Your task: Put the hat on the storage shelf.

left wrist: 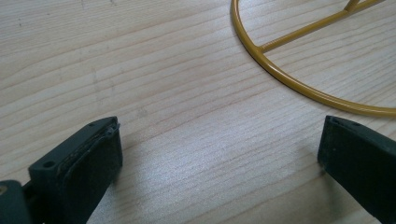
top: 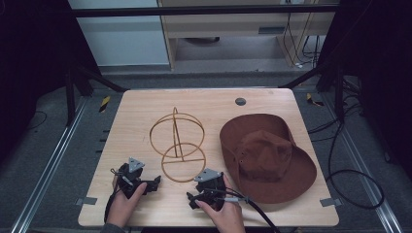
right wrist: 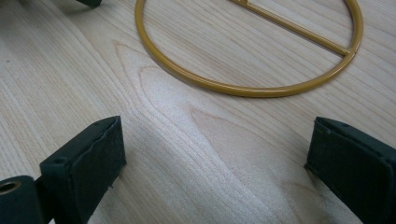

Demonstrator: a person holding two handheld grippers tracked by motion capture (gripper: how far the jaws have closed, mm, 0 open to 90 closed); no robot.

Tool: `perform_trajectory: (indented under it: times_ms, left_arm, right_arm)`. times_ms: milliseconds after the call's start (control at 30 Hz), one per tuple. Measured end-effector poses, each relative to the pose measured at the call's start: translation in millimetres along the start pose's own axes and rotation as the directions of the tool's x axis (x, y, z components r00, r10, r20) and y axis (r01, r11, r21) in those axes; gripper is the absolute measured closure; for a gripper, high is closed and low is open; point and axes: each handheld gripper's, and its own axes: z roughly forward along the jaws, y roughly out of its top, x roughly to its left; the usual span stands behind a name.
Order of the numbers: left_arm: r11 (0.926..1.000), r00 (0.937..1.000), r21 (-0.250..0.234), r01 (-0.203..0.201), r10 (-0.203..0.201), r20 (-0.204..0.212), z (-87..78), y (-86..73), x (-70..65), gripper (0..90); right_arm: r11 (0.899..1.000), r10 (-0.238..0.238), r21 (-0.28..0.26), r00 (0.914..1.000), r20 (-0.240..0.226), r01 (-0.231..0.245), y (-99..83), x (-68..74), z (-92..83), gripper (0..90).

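Yellow wire stand (top: 177,143) sits mid-frame on the bench (top: 141,104); its base ring lies just above both released, empty tools, your right tool (top: 191,200) slightly nearer than the left tool (top: 156,182).

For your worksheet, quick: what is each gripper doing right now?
Left gripper: open, holding nothing, near the stand.
Right gripper: open, holding nothing.
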Motion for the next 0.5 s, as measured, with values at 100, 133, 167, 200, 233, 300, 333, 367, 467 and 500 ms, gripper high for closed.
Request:
perform_trajectory:
  times_ms: [100,133,167,200,233,300,333,367,467,500]
  left_arm:
    - [1.0000,1.0000,0.000,0.000,0.000,0.000,0.0,0.0,0.0,0.0]
    - [1.0000,1.0000,0.000,0.000,0.000,0.000,0.0,0.0,-0.1,0.0]
    - [1.0000,1.0000,0.000,0.000,0.000,0.000,0.0,0.0,-0.1,0.0]
    - [1.0000,1.0000,0.000,0.000,0.000,0.000,0.0,0.0,-0.1,0.0]
    - [1.0000,1.0000,0.000,0.000,0.000,0.001,0.0,0.0,-0.1,0.0]
    - [1.0000,1.0000,0.000,0.000,0.000,0.001,0.1,0.1,-0.1,0.0]
    - [1.0000,1.0000,0.000,0.000,0.000,0.001,0.1,0.1,-0.1,0.0]
    - [1.0000,1.0000,0.000,0.000,0.000,0.001,0.1,0.1,-0.2,0.0]
    - [1.0000,1.0000,0.000,0.000,0.000,0.001,0.1,0.1,-0.2,0.0]
    - [1.0000,1.0000,0.000,0.000,0.000,0.001,0.1,0.2,-0.2,0.0]
  right_arm:
    - [1.000,0.002,0.003,1.0000,-0.002,-0.002,0.5,0.9,1.1,1.7]
    - [1.000,-0.001,0.005,1.0000,0.001,0.001,0.8,1.1,1.5,1.4]
    - [1.000,0.000,0.006,1.0000,0.001,0.000,0.8,1.3,1.5,1.4]
    - [1.000,0.001,0.006,1.0000,0.002,-0.001,0.8,1.2,1.5,1.4]
    - [1.000,0.000,0.006,1.0000,0.002,0.000,0.8,1.2,1.5,1.4]
    - [1.000,-0.001,0.005,1.0000,0.000,0.001,0.7,1.5,1.5,1.1]
    - [1.000,-0.005,0.005,1.0000,-0.006,0.005,0.5,1.9,1.1,1.2]
    - [1.000,-0.010,0.008,0.9999,-0.007,0.010,0.4,2.0,0.9,1.4]
    - [0.999,-0.033,0.013,0.9993,-0.020,0.033,0.1,5.6,-4.6,9.1]
    - [0.999,-0.045,0.016,0.9988,-0.018,0.046,-0.1,7.1,-6.3,11.7]
